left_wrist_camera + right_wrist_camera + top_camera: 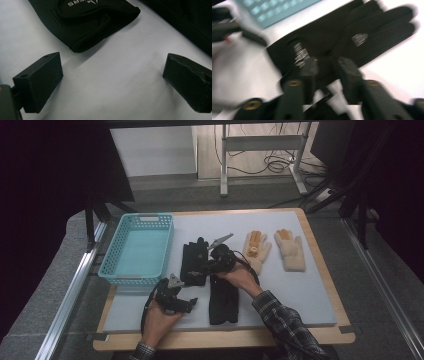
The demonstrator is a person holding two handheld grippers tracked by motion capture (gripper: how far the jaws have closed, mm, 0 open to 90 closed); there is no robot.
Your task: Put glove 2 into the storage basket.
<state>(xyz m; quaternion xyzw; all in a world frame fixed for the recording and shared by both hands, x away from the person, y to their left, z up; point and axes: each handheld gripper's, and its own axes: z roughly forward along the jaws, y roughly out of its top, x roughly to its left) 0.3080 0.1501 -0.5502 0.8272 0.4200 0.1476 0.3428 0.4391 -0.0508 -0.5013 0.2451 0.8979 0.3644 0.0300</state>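
Two black gloves lie mid-table: the far one point(194, 257) near the basket, the near one point(223, 300) closer to the person. My right gripper point(201, 271) hovers over the far glove's point(362, 37) wrist end. In the blurred right gripper view its jaws stand apart above the cloth, so my right gripper point(327, 63) is open. My left gripper point(188, 298) rests low on the mat at the front left. It is wide open point(112, 75) with only bare mat between its jaws, and the glove cuff point(95, 22) with white lettering lies just ahead.
A light blue basket point(150, 218) stands at the table's left, and its wall point(277, 12) is blurred. Two beige gloves with orange fingertips point(256, 250) point(291, 250) lie at the right. The grey mat point(310, 290) covers the wooden table.
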